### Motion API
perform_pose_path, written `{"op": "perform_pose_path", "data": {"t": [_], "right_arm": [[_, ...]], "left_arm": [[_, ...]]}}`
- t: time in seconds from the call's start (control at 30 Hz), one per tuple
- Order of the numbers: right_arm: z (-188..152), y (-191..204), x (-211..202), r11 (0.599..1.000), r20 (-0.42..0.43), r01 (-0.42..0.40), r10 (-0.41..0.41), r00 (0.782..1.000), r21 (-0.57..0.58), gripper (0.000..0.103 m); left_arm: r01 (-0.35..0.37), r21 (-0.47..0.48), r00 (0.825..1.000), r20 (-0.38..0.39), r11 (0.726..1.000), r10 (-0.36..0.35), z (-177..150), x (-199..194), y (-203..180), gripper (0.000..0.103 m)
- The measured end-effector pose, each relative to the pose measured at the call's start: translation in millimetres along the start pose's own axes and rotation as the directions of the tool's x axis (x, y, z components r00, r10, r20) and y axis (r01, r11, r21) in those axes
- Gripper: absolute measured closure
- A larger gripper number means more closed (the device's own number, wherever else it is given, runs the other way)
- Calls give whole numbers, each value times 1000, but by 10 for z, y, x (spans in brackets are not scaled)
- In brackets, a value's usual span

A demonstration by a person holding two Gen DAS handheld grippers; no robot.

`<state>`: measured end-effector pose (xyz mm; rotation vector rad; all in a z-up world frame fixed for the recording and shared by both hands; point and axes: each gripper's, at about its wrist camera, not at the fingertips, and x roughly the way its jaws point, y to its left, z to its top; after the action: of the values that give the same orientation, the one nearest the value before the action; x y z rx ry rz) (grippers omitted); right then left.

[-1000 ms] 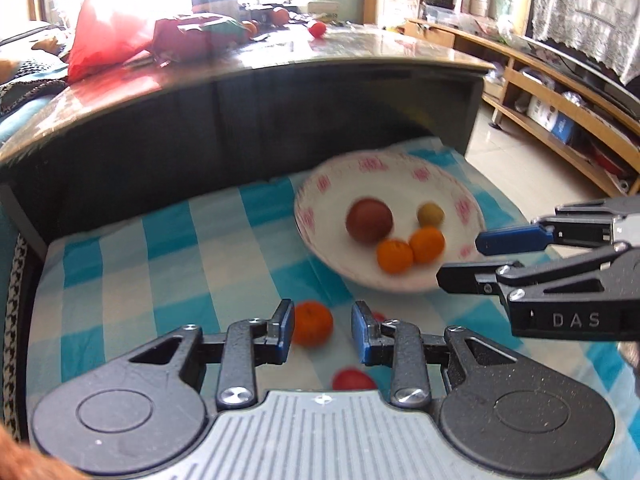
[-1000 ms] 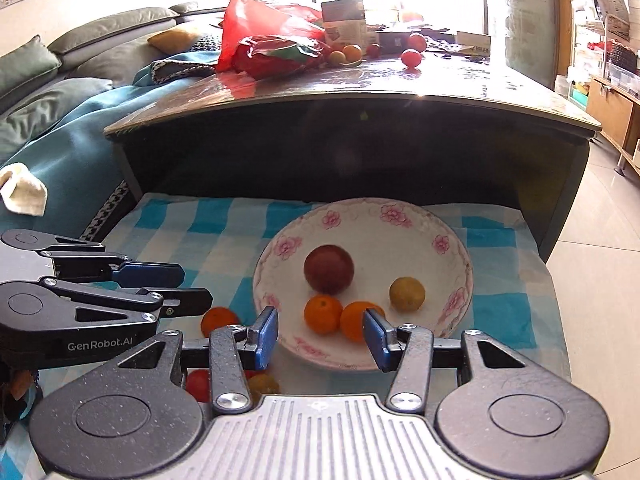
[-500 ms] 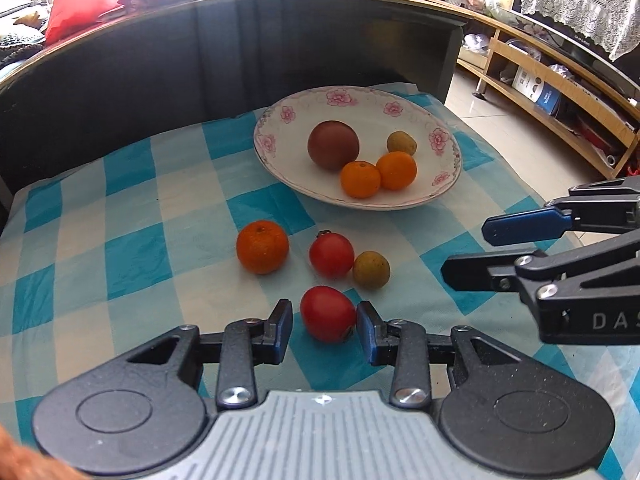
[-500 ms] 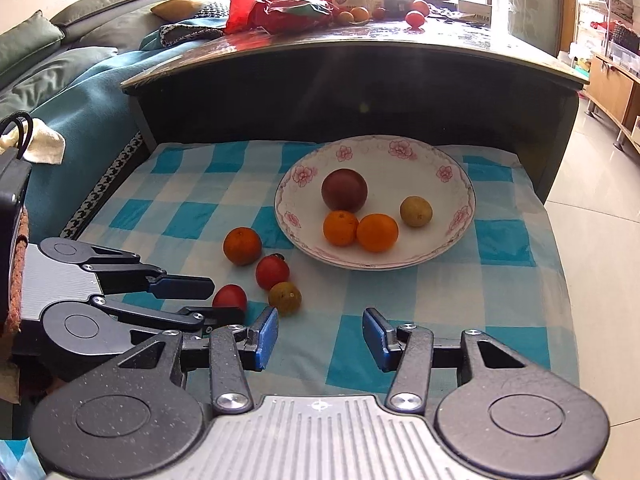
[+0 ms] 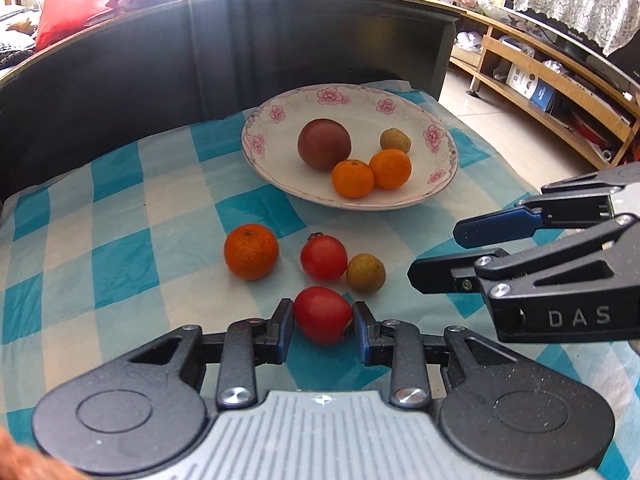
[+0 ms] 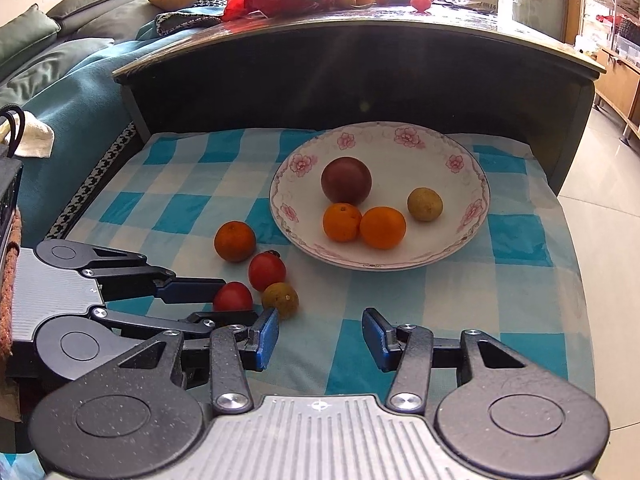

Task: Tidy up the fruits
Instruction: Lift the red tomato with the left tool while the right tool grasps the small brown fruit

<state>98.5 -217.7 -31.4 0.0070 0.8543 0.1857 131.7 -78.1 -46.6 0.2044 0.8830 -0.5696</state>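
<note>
My left gripper (image 5: pixel 323 316) is clamped on a red tomato (image 5: pixel 322 314), both blue pads pressing its sides, w/ the fruit low on the checked cloth (image 5: pixel 120 216). The log-side flicker aside, its jaws just closed back in on that tomato. My right gripper (image 6: pixel 319 332) stands part-open w/ nothing between the pads, only bare cloth under it, near the front-right of the loose fruit. Loose on the cloth: a mandarin (image 5: pixel 251 251), a second tomato (image 5: pixel 323 258) touching a small brown-green fruit (image 5: pixel 365 273); the held tomato sits just in front of those two. The plate (image 5: pixel 276 116), pink flowers on the rim, lies beyond them, holding a dark red-purple fruit (image 5: pixel 324 144), two mandarins (image 5: pixel 353 178) touching each other, and one small brownish fruit (image 5: pixel 395 140). Room: open cloth left of the plate and along the right front; the cloth's right edge drops to tiled floor (image 6: pixel 600 216). Behind the plate a dark table wall (image 6: pixel 360 80) rises close, so little room at the back. Writing: "DAS" on the right gripper's body in the left view; other labels too small to read.
</note>
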Motion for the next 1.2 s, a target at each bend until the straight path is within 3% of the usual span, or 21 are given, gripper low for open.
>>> {"op": "perform_pose_path", "data": {"t": [0.4,0.7,0.9,1.2], "right_arm": [[70,150,250,997,-36,-68,67,997,-45,61],[123,234,414,995,-55,-52,48,997,-80,65],[128,263,428,994,-45,-18,13,999,-111,82],[126,204,419,995,-53,-25,20,998,-97,84]], "left_arm": [[-16,-40,1000,-17,999,15,-185,-169,304,63],[-3,-30,1000,-4,1000,2,-207,-148,317,62],[-22,-19,1000,-2,1000,22,-222,-128,283,62],[-33,-12,999,-11,999,33,-189,-120,256,63]]}}
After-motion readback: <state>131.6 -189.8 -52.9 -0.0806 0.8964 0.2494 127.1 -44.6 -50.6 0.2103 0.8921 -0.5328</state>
